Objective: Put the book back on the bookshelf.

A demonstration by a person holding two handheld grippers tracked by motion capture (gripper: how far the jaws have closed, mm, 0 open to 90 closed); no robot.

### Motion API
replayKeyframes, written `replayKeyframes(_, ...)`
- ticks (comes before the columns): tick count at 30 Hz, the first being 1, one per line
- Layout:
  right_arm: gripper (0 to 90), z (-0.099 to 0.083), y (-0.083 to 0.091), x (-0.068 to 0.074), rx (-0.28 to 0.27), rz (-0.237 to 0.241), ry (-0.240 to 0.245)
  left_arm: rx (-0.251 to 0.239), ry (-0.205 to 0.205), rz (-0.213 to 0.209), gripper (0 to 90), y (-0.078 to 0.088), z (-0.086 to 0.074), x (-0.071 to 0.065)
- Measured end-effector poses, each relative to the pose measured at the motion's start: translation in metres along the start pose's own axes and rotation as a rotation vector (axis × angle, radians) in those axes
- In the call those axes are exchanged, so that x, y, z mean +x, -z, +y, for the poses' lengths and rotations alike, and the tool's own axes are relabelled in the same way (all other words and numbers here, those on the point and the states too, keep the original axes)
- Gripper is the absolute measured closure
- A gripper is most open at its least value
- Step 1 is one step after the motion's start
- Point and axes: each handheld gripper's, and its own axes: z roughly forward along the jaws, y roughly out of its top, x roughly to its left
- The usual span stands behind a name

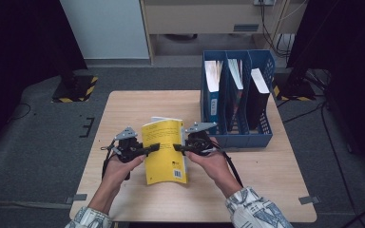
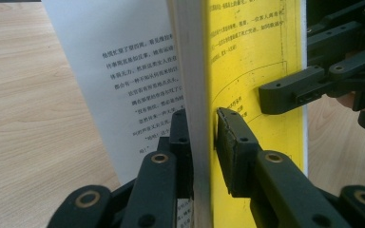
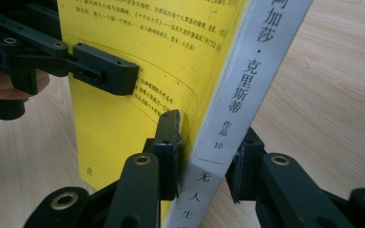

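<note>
1. Centrally placed, the yellow book (image 1: 165, 151) is held above the table (image 1: 123, 109), just left of the blue file rack (image 1: 237, 135) and nearer the person than it.
2. Left gripper (image 1: 148, 148): its jaws are narrow and clamp the book's open page edge. In the left gripper view, one jaw lies against the white printed pages (image 2: 138, 85), the other against the yellow cover (image 2: 247, 61), with the page block (image 2: 192, 95) between them.
3. Right gripper (image 1: 179, 147): its jaws are narrow and grip the book at its spine side. In the right gripper view, one jaw presses the yellow cover (image 3: 147, 57); the other stands just behind the white spine (image 3: 247, 85), which bears printed characters. Whether that second jaw touches cannot be told.
4. Relative to the book, the two grippers sit on opposite long edges at about mid-height, pointing toward each other.
5. Relative to the book, the rack stands to the right and farther from the person; its three compartments hold upright volumes (image 1: 213, 76).
6. Both hands (image 1: 119, 166) enter from the table edge nearest the person, below the book.
</note>
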Motion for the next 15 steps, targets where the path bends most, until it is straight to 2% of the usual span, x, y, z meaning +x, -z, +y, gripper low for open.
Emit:
replayKeyframes(9, 70.1, 0.0046, 0.0000, 0.0039, 0.006, -0.014, 0.039, 0.000, -0.002, 0.013, 73.2, 0.0047, 0.0014, 0.0039)
replayKeyframes(12, 70.5, 0.0058, 0.0004, 0.0040, 0.008, -0.012, 0.043, -0.004, -0.016, 0.027, 71.8, 0.0074, 0.0009, 0.0028)
replayKeyframes(15, 70.7, 0.0062, 0.0007, 0.0048, 0.010, -0.007, 0.044, -0.010, -0.010, 0.031, 71.7, 0.0104, 0.0007, 0.0043)
